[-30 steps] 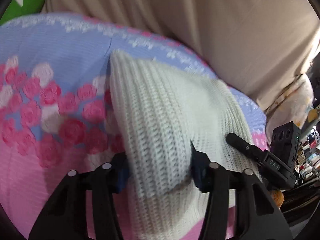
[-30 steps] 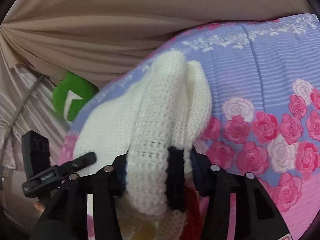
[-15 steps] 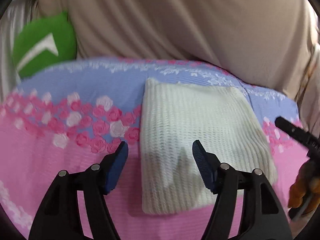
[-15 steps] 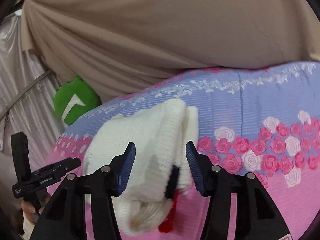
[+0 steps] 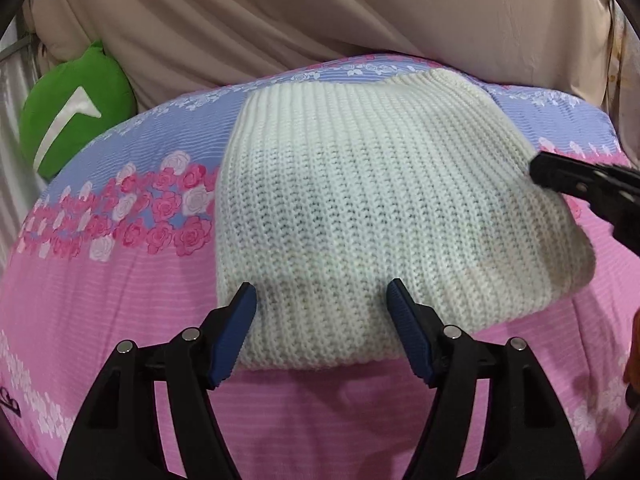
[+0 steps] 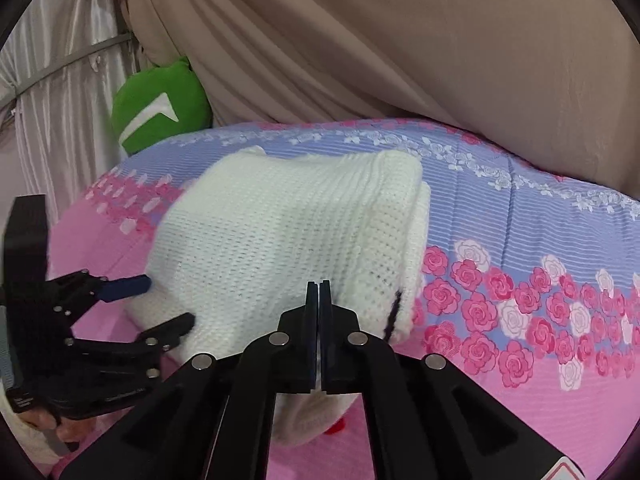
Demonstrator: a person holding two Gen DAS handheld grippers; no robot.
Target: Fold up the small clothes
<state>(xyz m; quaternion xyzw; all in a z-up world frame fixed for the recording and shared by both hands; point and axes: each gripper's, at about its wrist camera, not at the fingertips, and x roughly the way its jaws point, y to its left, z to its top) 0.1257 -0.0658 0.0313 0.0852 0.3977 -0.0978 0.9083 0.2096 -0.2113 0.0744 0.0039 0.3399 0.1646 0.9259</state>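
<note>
A folded white knit garment (image 5: 380,208) lies flat on the pink and blue rose-patterned bedsheet (image 5: 120,280). It also shows in the right wrist view (image 6: 288,240). My left gripper (image 5: 322,308) is open, its blue-padded fingers on either side of the garment's near edge, holding nothing. It shows at the left in the right wrist view (image 6: 160,300). My right gripper (image 6: 319,286) is shut and empty, its tips just over the garment's near edge. Its tip enters the left wrist view at the right (image 5: 560,172).
A green plush toy (image 5: 76,116) sits at the back left of the bed, also seen in the right wrist view (image 6: 160,108). A beige curtain (image 5: 320,12) hangs behind the bed. A grey curtain (image 6: 60,100) hangs at the left.
Both grippers let go of the white garment and drew back. The garment now lies flat and folded. The right gripper opened, then closed empty. The left gripper stays open.
</note>
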